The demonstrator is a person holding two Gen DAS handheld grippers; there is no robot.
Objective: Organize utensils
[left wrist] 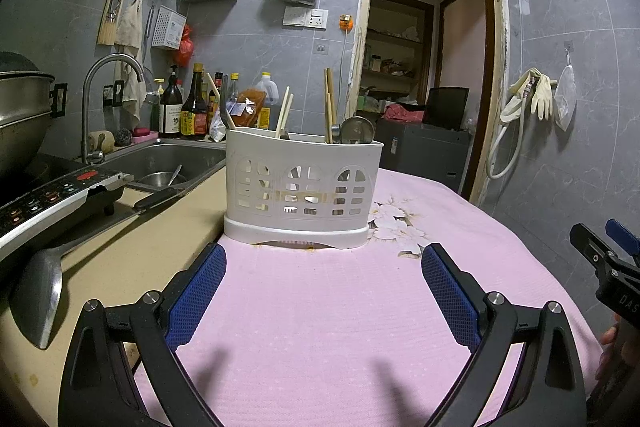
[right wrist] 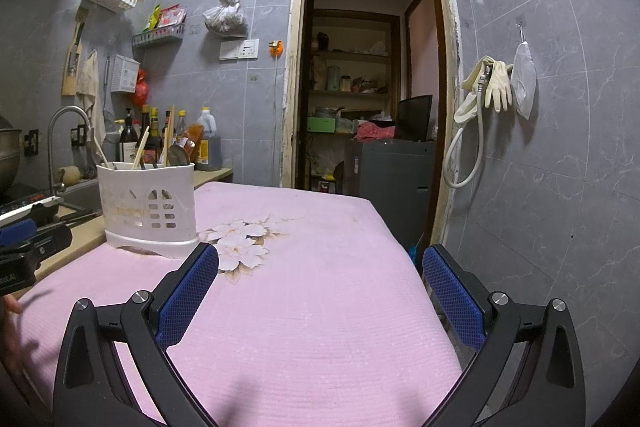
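Note:
A white slotted utensil caddy (left wrist: 300, 187) stands on the pink cloth, straight ahead in the left wrist view and at the left (right wrist: 148, 203) in the right wrist view. Chopsticks (left wrist: 330, 103) and metal spoons (left wrist: 356, 131) stick out of it. A metal ladle (left wrist: 38, 291) lies on the beige counter to the left. My left gripper (left wrist: 322, 259) is open just short of the caddy, nothing between its blue pads. My right gripper (right wrist: 320, 263) is open above the cloth, to the right of the caddy; it shows at the right edge (left wrist: 608, 251) of the left wrist view.
The pink flowered cloth (right wrist: 312, 307) covers the table. A sink (left wrist: 172, 159) with a bowl, a tap (left wrist: 100, 95), sauce bottles (left wrist: 188, 103), an induction cooker (left wrist: 48, 203) with a pot and a knife (left wrist: 156, 197) crowd the left. A doorway (right wrist: 368, 67) opens behind; gloves and hose hang right.

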